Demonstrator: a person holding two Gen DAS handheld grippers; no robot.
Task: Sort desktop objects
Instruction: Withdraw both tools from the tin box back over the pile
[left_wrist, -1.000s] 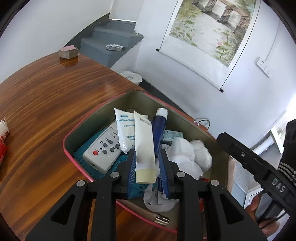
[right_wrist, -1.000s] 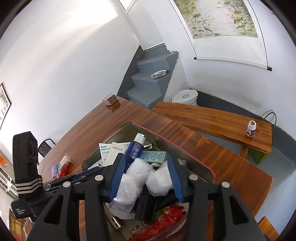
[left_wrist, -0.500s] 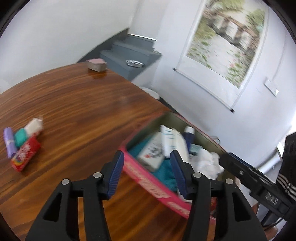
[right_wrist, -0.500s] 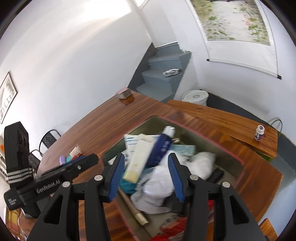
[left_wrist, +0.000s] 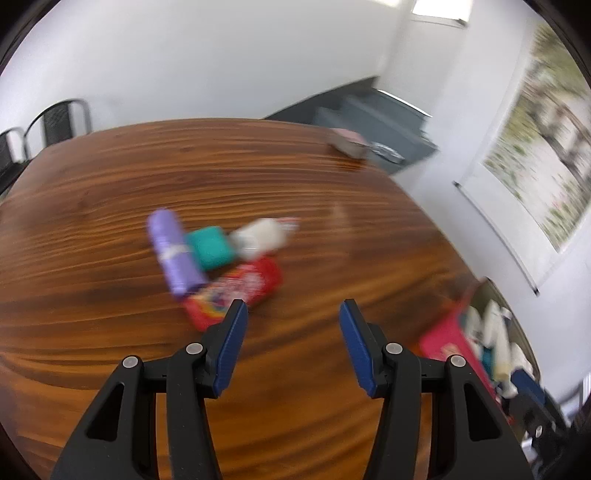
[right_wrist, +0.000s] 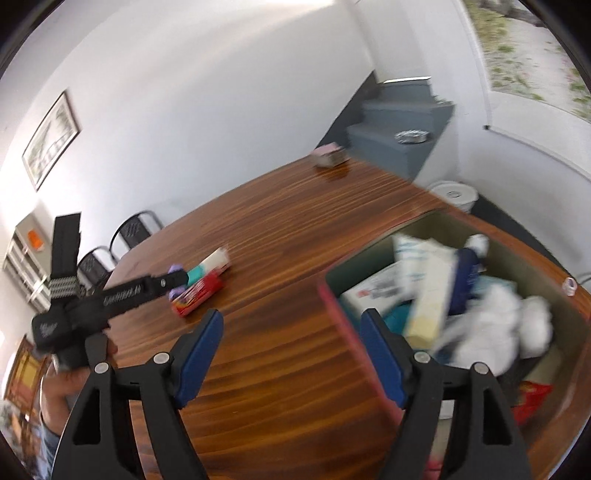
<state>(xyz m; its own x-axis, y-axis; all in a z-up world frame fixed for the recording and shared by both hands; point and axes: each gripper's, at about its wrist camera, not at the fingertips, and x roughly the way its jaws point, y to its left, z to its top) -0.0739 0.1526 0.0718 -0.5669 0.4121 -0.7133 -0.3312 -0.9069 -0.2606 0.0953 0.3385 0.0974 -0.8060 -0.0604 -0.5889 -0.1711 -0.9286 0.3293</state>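
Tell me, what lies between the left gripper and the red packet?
Only bare wooden table: in the left wrist view, nothing separates the open left gripper from the red packet.

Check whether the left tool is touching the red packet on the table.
Apart. The left wrist view shows the open left tool empty, its blue pads above the table, short of the red packet.

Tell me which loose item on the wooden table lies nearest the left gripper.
The red printed packet, right ahead of the left gripper; the others lie beyond it.

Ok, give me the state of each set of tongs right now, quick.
Left tongs: open, nothing between them, over the table.
Right tongs: opening, nothing between them, beside the box.
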